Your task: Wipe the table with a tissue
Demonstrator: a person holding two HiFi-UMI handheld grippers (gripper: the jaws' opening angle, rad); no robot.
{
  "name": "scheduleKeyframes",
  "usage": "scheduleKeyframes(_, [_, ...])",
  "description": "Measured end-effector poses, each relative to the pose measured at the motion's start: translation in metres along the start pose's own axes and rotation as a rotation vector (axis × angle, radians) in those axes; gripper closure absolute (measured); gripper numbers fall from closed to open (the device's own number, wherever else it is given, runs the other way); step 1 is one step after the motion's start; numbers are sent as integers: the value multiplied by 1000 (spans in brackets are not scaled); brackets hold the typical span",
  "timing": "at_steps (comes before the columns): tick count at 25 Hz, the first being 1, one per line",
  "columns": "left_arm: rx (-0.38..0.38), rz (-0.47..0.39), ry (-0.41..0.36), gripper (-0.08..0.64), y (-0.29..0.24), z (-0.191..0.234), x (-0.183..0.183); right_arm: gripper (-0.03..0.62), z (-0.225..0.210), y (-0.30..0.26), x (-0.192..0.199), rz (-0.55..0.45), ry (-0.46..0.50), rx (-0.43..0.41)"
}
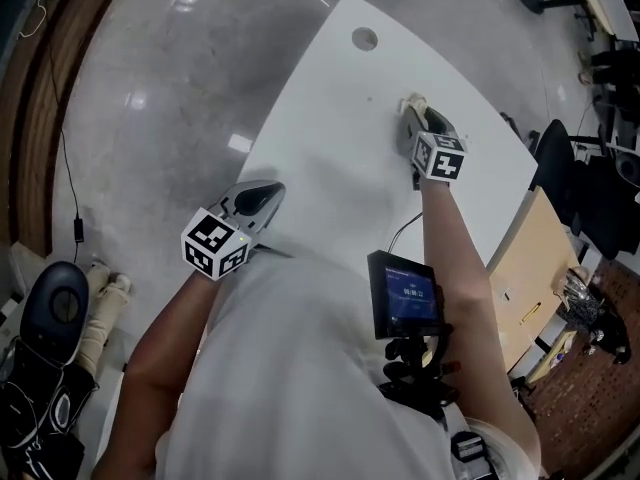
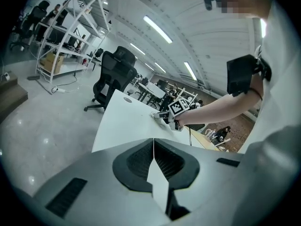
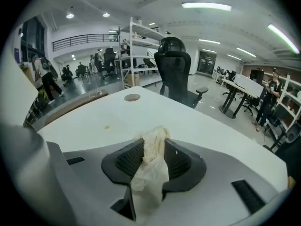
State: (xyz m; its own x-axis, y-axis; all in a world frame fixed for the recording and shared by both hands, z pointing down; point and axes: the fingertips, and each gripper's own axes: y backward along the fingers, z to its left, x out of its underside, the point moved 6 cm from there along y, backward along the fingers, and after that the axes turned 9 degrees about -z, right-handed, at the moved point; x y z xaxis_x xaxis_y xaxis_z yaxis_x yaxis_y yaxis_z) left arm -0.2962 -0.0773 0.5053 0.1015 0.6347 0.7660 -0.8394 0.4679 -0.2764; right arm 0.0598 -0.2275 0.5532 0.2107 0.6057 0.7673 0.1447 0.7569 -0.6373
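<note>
Two grippers: the right gripper (image 1: 414, 116) has its jaws clamped on a crumpled tissue (image 3: 153, 161) — its tip pokes out just ahead of them, over the white counter (image 1: 330, 118) — while the left gripper (image 2: 154, 147) has its jaws closed together, empty.

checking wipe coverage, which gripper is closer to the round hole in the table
Right. The right gripper, shut on the tissue, is out over the table, short of the round hole; the left gripper sits far back at its near edge, shut and empty.
</note>
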Motion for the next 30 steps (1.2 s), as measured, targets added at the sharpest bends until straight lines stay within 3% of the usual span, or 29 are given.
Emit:
scheduleKeyframes(5, [-4, 5, 19, 552, -5, -3, 4, 457, 7, -11, -10, 31, 183, -57])
scheduleKeyframes(13, [4, 25, 19, 552, -10, -4, 7, 463, 47, -30, -27, 57, 507, -419])
scheduleKeyframes(18, [10, 28, 21, 552, -10, -6, 7, 463, 71, -35, -35, 113, 599, -632])
scheduleKeyframes(30, [10, 35, 29, 552, -5, -7, 17, 463, 105, -38, -31, 183, 677, -799])
